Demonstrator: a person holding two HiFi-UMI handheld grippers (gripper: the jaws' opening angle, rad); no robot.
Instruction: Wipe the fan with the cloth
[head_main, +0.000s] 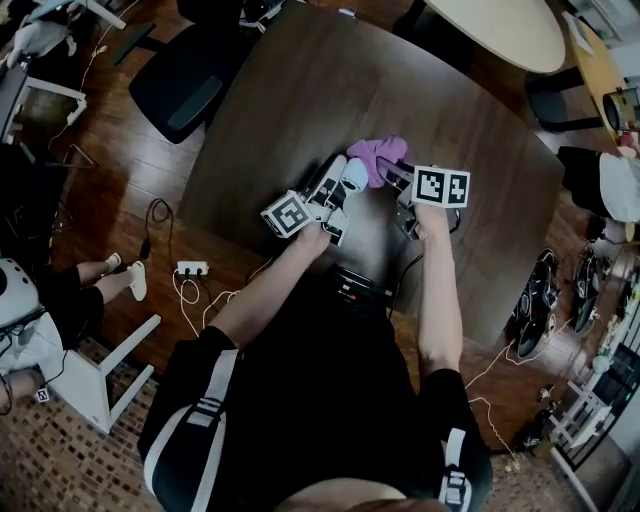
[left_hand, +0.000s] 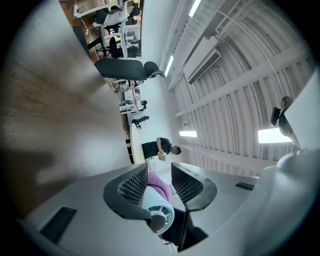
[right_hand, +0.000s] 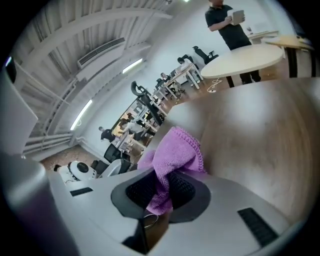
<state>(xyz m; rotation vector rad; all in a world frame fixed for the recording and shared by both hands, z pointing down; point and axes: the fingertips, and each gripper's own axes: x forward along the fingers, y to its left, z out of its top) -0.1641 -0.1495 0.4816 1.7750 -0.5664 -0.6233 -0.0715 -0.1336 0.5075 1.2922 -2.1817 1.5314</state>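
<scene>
A small white fan (head_main: 352, 177) is held above the dark table (head_main: 300, 90), with my left gripper (head_main: 340, 186) shut on it. In the left gripper view the fan's round vented end (left_hand: 156, 209) sits between the pads of the left gripper (left_hand: 157, 176), against the left one. The purple cloth (left_hand: 160, 185) shows just behind it. My right gripper (head_main: 396, 176) is shut on that purple cloth (head_main: 377, 153), which bunches up against the fan's far side. In the right gripper view the cloth (right_hand: 175, 150) is pinched between the pads of the right gripper (right_hand: 162, 189) and billows out ahead of them.
A black office chair (head_main: 185, 85) stands at the table's far left corner, and a pale round table (head_main: 500, 25) lies beyond. On the floor at left lie a power strip (head_main: 192, 268) and cables, and a white stool (head_main: 90, 380) stands there. A person (right_hand: 227, 22) stands far off.
</scene>
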